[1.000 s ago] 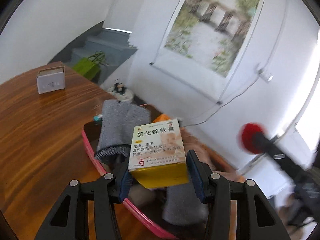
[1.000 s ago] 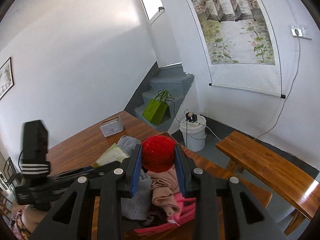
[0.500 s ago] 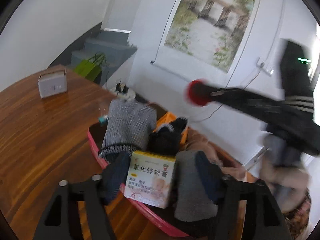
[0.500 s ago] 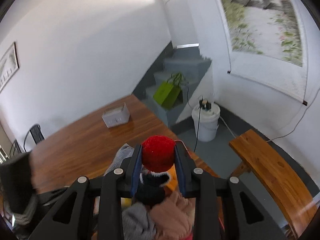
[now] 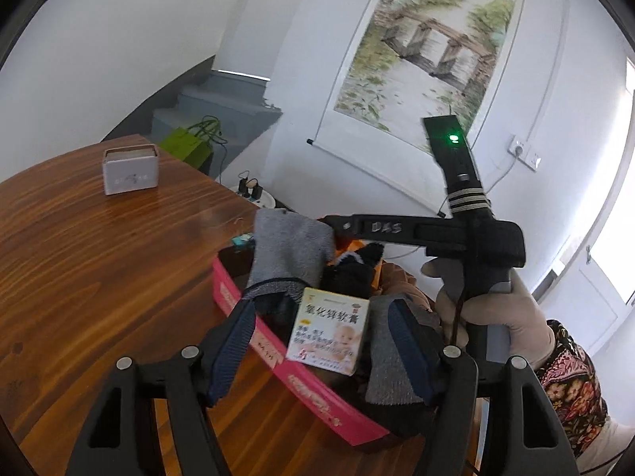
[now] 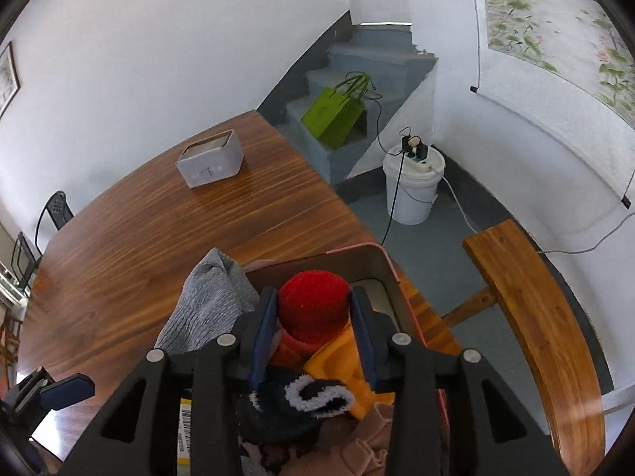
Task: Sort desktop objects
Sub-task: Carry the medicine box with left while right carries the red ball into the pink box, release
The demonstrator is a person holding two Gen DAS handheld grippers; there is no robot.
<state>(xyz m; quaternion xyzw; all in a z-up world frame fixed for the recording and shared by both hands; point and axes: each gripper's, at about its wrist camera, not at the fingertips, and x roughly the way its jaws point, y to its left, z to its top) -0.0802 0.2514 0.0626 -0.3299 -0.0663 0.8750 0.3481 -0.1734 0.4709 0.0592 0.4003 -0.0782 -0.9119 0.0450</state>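
A pink cardboard box [image 5: 317, 392] on the wooden table [image 5: 99, 277] holds rolled socks and a white and yellow medicine box [image 5: 329, 331]. My left gripper [image 5: 319, 349] is open just above it, pads clear of the medicine box lying between them. A grey sock [image 5: 289, 254] and a black sock [image 5: 349, 273] lie behind. My right gripper [image 6: 313, 317] points down into the box's far end [image 6: 391, 277] with a red sock ball [image 6: 313, 301] between its pads. Its jaws are opening, the pads still touching the ball. An orange sock [image 6: 341, 349] lies below.
A small white container [image 6: 210, 160] stands far back on the table. Beyond the table edge are a wooden bench [image 6: 528, 305], a white bucket [image 6: 412, 194] with a power strip, and a green bag [image 6: 333, 113] on grey stairs. A gloved hand [image 5: 488, 305] holds the right gripper.
My left gripper opened and let the medicine box drop into the pink box, then drew back. The right gripper swung over the box with the red sock ball and tilted downward.
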